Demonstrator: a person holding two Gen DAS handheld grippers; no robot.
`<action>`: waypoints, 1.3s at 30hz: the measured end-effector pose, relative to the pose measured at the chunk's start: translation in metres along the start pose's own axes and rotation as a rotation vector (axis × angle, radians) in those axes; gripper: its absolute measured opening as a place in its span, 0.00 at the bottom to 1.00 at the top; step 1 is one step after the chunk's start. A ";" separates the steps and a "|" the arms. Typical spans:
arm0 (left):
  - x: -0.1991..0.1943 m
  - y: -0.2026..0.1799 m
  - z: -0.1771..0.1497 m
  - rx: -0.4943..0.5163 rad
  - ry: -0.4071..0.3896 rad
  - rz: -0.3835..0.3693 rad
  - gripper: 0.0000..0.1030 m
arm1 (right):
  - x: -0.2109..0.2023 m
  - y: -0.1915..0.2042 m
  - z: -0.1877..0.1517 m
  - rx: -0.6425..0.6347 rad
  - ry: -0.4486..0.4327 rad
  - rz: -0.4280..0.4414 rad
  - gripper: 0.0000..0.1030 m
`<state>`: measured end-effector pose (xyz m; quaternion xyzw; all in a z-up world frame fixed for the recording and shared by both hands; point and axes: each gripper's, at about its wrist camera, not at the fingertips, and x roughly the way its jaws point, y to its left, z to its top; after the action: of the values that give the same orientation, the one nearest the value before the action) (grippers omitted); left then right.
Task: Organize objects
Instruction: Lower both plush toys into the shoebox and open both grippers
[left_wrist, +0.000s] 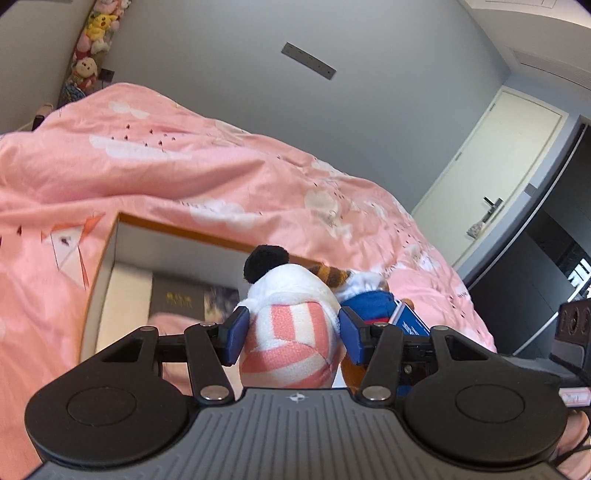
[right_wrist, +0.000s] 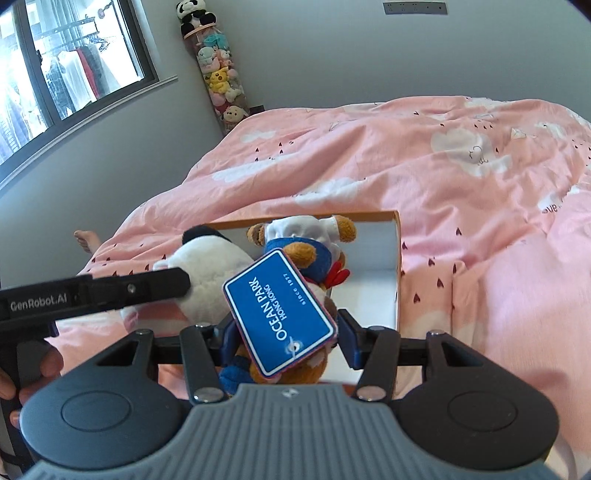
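Observation:
My left gripper (left_wrist: 293, 328) is shut on a white panda plush (left_wrist: 291, 295) with a black ear and pink-striped clothes. The blue pads press on both sides of its body. My right gripper (right_wrist: 288, 332) is shut on a brown plush (right_wrist: 306, 254) in a blue sailor outfit and white hat. The plush's blue "Ocean Park" tag (right_wrist: 280, 314) hangs in front and hides part of the grip. Both toys hang side by side above an open box (right_wrist: 397, 266) with an orange rim and white walls. In the right wrist view one left gripper finger (right_wrist: 159, 282) lies across the panda plush (right_wrist: 210, 266).
The box (left_wrist: 110, 251) rests on a pink quilt (left_wrist: 184, 166) and holds a dark book (left_wrist: 177, 299). A tall column of plush toys (right_wrist: 218, 74) stands in the corner by a window (right_wrist: 55, 74). A door (left_wrist: 498, 166) is on the right. A person's bare foot (right_wrist: 86, 238) shows beside the bed.

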<state>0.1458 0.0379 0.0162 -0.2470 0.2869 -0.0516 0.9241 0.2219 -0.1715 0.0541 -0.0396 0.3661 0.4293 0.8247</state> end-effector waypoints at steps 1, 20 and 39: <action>0.003 0.002 0.004 -0.001 -0.006 0.003 0.59 | 0.003 -0.001 0.003 -0.002 -0.002 0.000 0.54; 0.082 0.020 -0.028 -0.044 0.206 0.038 0.59 | 0.085 -0.008 -0.001 -0.200 0.191 -0.156 0.54; 0.090 0.026 -0.037 -0.015 0.265 0.058 0.71 | 0.102 -0.007 -0.004 -0.232 0.322 -0.158 0.62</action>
<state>0.1985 0.0233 -0.0681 -0.2365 0.4138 -0.0551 0.8774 0.2616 -0.1080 -0.0153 -0.2310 0.4368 0.3909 0.7766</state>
